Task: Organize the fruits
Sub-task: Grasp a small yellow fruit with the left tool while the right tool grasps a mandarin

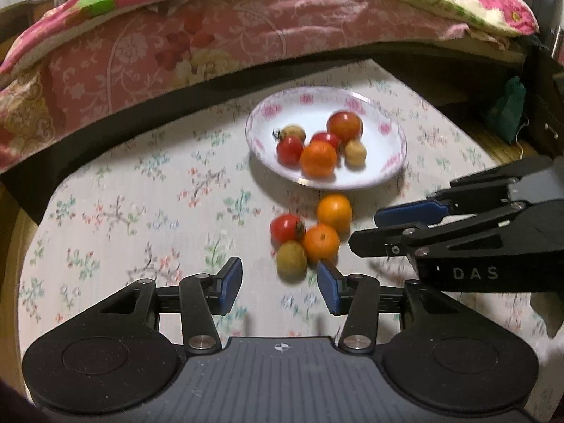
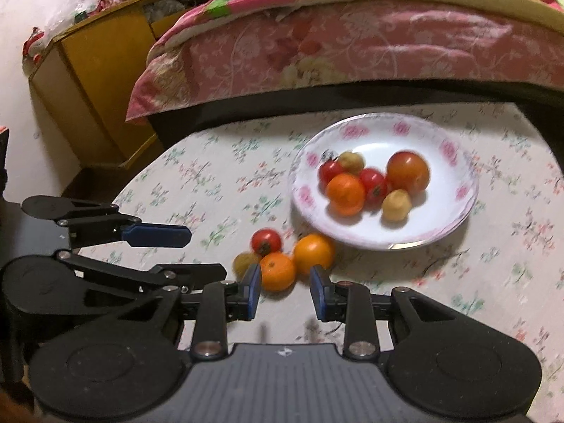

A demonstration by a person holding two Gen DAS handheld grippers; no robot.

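A white plate (image 1: 387,169) with pink flowers on its rim sits on a table (image 1: 123,211) covered in a floral cloth, holding six small fruits: tomatoes, an orange and two pale brown ones. Four more fruits lie clustered on the cloth just in front of the plate: a red tomato (image 1: 286,228), two oranges (image 1: 334,211) and a brownish-green fruit (image 1: 291,259). The left gripper (image 1: 279,283) and right gripper (image 2: 286,290) both hover close to this cluster with jaws open and holding nothing, and a bed (image 2: 352,46) with pink bedding lies behind.
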